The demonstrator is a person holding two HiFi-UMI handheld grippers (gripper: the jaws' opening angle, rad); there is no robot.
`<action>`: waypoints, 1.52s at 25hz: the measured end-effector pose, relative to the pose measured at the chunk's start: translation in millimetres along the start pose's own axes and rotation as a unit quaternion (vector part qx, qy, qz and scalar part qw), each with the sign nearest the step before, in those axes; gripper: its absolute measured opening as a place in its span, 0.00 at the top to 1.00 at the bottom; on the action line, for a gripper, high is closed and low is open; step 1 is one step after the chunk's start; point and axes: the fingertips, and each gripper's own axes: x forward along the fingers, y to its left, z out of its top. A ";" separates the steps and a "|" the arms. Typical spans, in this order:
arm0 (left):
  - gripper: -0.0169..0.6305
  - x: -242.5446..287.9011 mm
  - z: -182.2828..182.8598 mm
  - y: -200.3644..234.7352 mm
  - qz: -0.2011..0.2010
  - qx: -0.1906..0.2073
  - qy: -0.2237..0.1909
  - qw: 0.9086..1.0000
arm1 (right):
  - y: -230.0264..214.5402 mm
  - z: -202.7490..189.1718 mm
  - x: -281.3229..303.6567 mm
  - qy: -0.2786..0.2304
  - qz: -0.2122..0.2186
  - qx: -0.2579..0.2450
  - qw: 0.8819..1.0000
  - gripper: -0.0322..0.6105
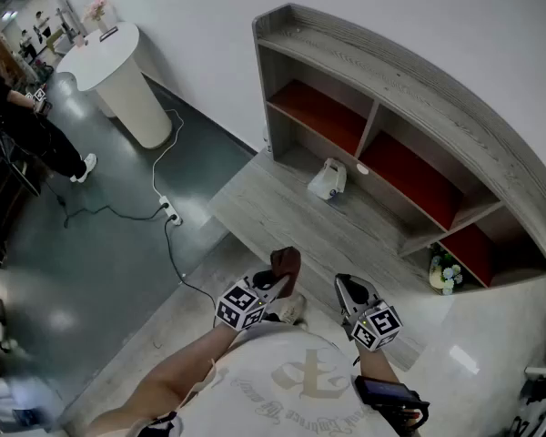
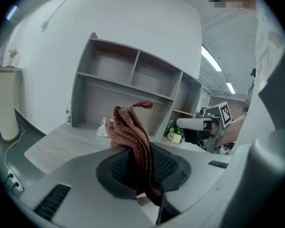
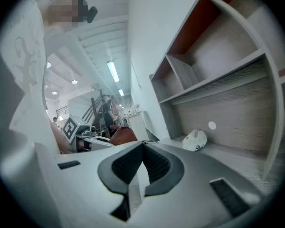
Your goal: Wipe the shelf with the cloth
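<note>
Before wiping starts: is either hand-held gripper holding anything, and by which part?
The left hand-held gripper pinches the brown cloth low down, most of it bunched above. The right hand-held gripper is shut, empty.

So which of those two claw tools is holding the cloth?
The left gripper: its jaws are shut on the reddish-brown cloth, while the right gripper has its jaws closed on nothing.

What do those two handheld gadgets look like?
The left gripper and right gripper each carry a cube of black-and-white square markers. They have pale grey fingers lined with black ribbed pads. The person wears a white printed T-shirt and a dark wristband.
</note>
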 end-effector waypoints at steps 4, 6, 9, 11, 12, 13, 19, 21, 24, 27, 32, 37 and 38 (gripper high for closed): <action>0.86 -12.2 -4.3 -10.2 0.005 0.000 0.000 1.000 | 10.1 -4.9 -9.9 0.000 0.002 0.003 1.000 0.95; 0.86 -18.2 -8.2 -13.9 0.009 -0.001 0.001 1.000 | 15.0 -6.3 -13.2 -0.001 0.006 0.003 1.000 0.95; 0.86 -25.5 -15.2 -18.3 0.017 -0.007 0.004 1.000 | 21.3 -9.3 -16.8 -0.003 0.011 0.004 1.000 0.95; 0.86 -28.5 -19.5 -21.8 0.020 -0.009 0.007 1.000 | 25.0 -11.6 -19.7 -0.005 0.014 0.006 1.000 0.95; 0.86 -29.9 -21.3 -23.7 0.022 -0.009 0.008 1.000 | 26.6 -13.1 -21.5 -0.006 0.015 0.008 1.000 0.95; 0.86 -31.3 -22.9 -25.6 0.024 -0.009 0.010 1.000 | 28.0 -14.4 -23.2 -0.007 0.016 0.010 1.000 0.95; 0.86 -37.7 -22.9 -32.3 0.034 -0.009 0.010 0.999 | 30.8 -13.3 -33.3 -0.015 0.013 0.012 1.000 0.94; 0.86 -36.9 -20.4 -30.8 0.040 -0.009 0.009 0.999 | 29.7 -12.8 -34.4 -0.017 0.012 0.012 1.000 0.94; 0.85 -36.2 -16.9 -31.1 0.045 -0.008 0.009 0.999 | 27.3 -14.0 -36.0 -0.016 0.010 0.012 1.000 0.94; 0.85 -35.0 -14.1 -29.0 0.049 -0.011 0.005 0.999 | 22.3 -9.7 -35.6 -0.018 0.007 0.010 1.000 0.94; 0.85 -27.6 -9.4 -17.6 0.058 -0.019 -0.002 0.998 | 13.2 -9.3 -33.0 -0.019 0.000 0.012 1.000 0.94; 0.85 -15.3 1.7 -7.1 0.043 -0.024 -0.010 0.999 | 0.3 -6.0 -26.2 -0.021 -0.017 0.012 1.000 0.94; 0.85 -11.5 3.9 -4.3 0.038 -0.024 -0.010 0.999 | -2.2 -3.5 -23.6 -0.022 -0.020 0.012 0.999 0.94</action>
